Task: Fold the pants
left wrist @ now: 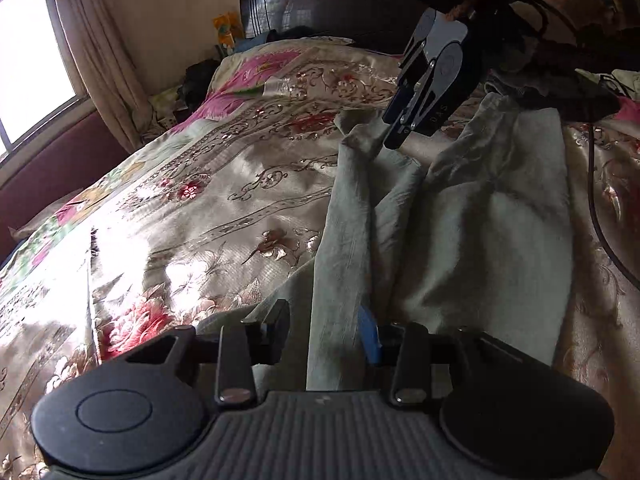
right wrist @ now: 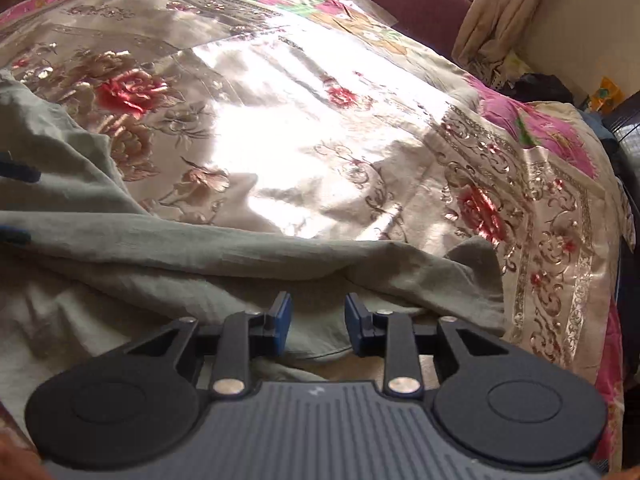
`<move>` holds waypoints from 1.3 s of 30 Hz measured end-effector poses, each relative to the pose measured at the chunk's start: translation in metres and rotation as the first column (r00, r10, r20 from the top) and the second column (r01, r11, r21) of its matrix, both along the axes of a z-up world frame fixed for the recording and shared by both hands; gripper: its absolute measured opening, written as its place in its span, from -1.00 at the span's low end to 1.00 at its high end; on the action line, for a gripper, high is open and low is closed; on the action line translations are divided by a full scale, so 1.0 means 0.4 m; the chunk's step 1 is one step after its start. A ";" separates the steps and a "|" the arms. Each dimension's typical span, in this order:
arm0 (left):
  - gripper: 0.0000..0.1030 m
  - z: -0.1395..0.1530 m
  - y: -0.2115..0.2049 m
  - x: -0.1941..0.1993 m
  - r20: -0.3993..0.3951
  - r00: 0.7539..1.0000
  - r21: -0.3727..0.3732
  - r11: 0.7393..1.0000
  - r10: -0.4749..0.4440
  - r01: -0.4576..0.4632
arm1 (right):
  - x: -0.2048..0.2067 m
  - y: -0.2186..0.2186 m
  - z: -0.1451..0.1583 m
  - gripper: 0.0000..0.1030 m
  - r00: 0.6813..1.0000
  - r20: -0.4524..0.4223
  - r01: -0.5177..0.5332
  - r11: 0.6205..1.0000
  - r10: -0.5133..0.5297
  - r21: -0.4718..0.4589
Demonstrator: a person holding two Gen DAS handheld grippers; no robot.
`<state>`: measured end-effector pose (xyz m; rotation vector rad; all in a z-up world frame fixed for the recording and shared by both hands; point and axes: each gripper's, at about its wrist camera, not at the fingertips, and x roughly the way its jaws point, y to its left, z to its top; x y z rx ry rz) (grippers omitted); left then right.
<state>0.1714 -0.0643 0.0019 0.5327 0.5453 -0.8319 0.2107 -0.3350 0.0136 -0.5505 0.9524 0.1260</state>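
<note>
Grey-green pants (left wrist: pixel 460 216) lie rumpled on a floral bedspread (left wrist: pixel 224 184), legs stretching away in the left wrist view. My left gripper (left wrist: pixel 326 334) is open, its fingers on either side of a fold of the pants at the near end. My right gripper (left wrist: pixel 394 136) hangs over the far end of the pants in that view. In the right wrist view my right gripper (right wrist: pixel 316 326) is open, fingers just above the pants' edge (right wrist: pixel 248 264), holding nothing. The blue pads of the left gripper (right wrist: pixel 16 172) peek in at the left edge.
A dark headboard (left wrist: pixel 328 4) and pillows stand at the bed's far end. A window with curtains (left wrist: pixel 92 40) is to the left. A black cable (left wrist: pixel 600 216) runs down the bedspread at the right. Sunlight glares on the bedspread (right wrist: pixel 304 152).
</note>
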 end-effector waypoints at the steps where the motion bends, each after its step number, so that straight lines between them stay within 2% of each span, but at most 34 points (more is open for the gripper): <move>1: 0.01 0.000 -0.013 0.012 -0.024 1.000 -0.004 1.000 -0.007 0.007 | 0.028 -0.026 -0.008 -0.33 1.000 -0.011 -0.012 0.999 0.011 -0.045; 3: -0.17 -0.002 -0.031 0.033 -0.070 0.997 -0.003 1.000 -0.019 0.019 | 0.081 -0.077 -0.022 -0.32 0.999 -0.046 -0.015 0.997 0.012 -0.076; 5: -0.24 -0.003 -0.042 0.048 -0.107 0.994 0.004 1.000 -0.018 0.019 | 0.118 -0.112 -0.037 -0.32 0.996 -0.081 -0.044 0.993 0.035 -0.111; 8: -0.24 -0.003 -0.044 0.055 -0.144 0.990 0.001 1.000 -0.016 0.016 | 0.138 -0.142 -0.052 -0.31 0.989 -0.129 -0.083 0.988 0.066 -0.129; 12: -0.24 -0.020 -0.068 0.087 -0.191 0.981 0.003 1.000 -0.023 0.024 | 0.127 -0.164 -0.085 -0.21 0.970 -0.192 -0.188 0.960 0.148 -0.209; 16: -0.24 -0.045 -0.087 0.097 -0.196 0.981 0.011 1.000 -0.019 0.021 | 0.141 -0.194 -0.138 -0.17 0.967 -0.214 -0.195 0.943 0.139 -0.271; 19: -0.24 -0.051 -0.086 0.102 -0.202 0.979 0.001 1.000 -0.017 0.018 | 0.156 -0.197 -0.154 -0.18 0.976 -0.179 -0.177 0.940 0.128 -0.291; 20: -0.25 -0.049 -0.084 0.103 -0.203 0.979 -0.002 1.000 -0.018 0.018 | 0.164 -0.203 -0.150 -0.26 0.980 -0.170 -0.153 0.948 0.108 -0.278; 21: -0.27 -0.048 -0.083 0.105 -0.207 0.978 -0.003 1.000 -0.017 0.017 | 0.171 -0.209 -0.145 -0.57 0.982 -0.170 -0.129 0.956 0.086 -0.265; 23: -0.35 -0.047 -0.080 0.109 -0.212 0.977 -0.005 1.000 -0.016 0.016 | 0.180 -0.227 -0.134 -0.92 0.986 -0.161 -0.072 0.967 0.032 -0.246; 26: -0.42 -0.064 -0.078 0.114 -0.203 0.979 -0.011 1.000 -0.002 0.000 | 0.183 -0.251 -0.115 -0.96 0.994 -0.097 0.031 0.977 -0.053 -0.212; 28: -0.45 -0.090 -0.077 0.103 -0.167 0.986 -0.032 0.999 0.003 -0.008 | 0.179 -0.261 -0.122 -0.97 0.993 -0.060 0.092 0.976 -0.106 -0.198; 32: -0.53 -0.099 -0.076 0.079 -0.109 0.993 -0.060 0.997 0.037 -0.043 | 0.151 -0.251 -0.129 -0.98 0.990 0.005 0.141 0.969 -0.143 -0.201; 35: -0.61 -0.078 -0.075 0.073 -0.083 0.995 -0.061 0.996 0.053 -0.058 | 0.133 -0.247 -0.077 -0.99 0.983 0.079 0.176 0.968 -0.164 -0.177; 39: -0.63 0.008 -0.070 0.070 0.027 0.996 -0.053 0.995 0.090 -0.089 | 0.104 -0.226 0.056 -0.99 0.964 0.216 0.190 0.970 -0.154 -0.154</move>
